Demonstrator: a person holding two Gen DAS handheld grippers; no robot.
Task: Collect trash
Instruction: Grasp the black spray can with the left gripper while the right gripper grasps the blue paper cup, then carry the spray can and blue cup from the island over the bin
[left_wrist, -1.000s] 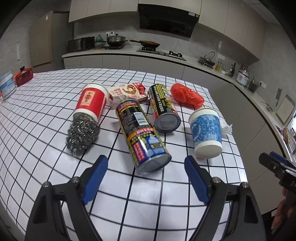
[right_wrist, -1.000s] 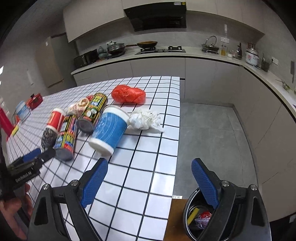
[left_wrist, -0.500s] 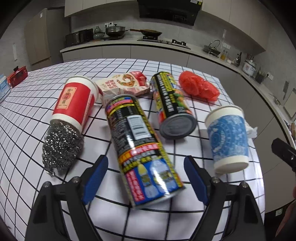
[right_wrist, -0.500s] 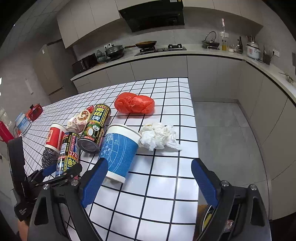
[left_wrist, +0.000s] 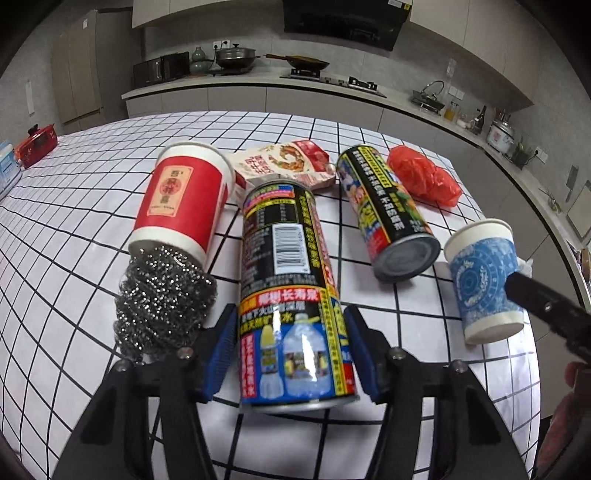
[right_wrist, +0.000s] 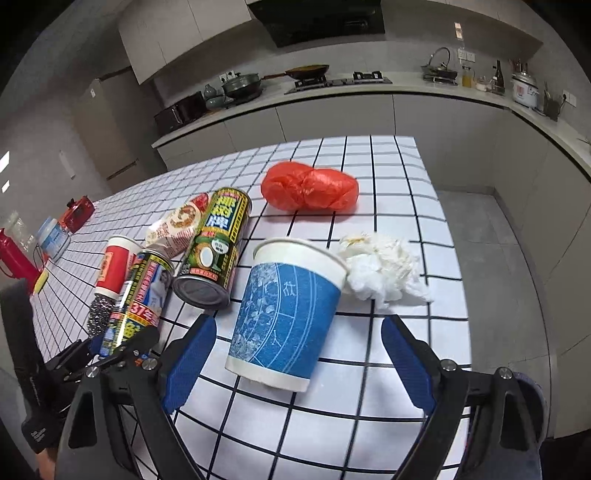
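My left gripper (left_wrist: 290, 350) has its blue pads closed against the sides of a black drink can (left_wrist: 286, 277) lying on the white tiled table (left_wrist: 74, 236); it also shows in the right wrist view (right_wrist: 138, 295). My right gripper (right_wrist: 295, 363) is open, its fingers on either side of a blue paper cup (right_wrist: 286, 314) lying on its side, apart from it. A second can (left_wrist: 388, 210), a red paper cup (left_wrist: 183, 199), a steel scourer (left_wrist: 162, 299), a snack packet (left_wrist: 284, 162), a red plastic bag (right_wrist: 310, 186) and crumpled tissue (right_wrist: 380, 269) lie around.
The table's right edge (right_wrist: 458, 258) drops to a grey floor. A kitchen counter (right_wrist: 332, 88) with stove and pots runs behind. A red box (left_wrist: 35, 142) and a tub sit at the table's far left.
My left gripper moved forward over the near can and closed on it. My right gripper moved in and down toward the blue cup, still open.
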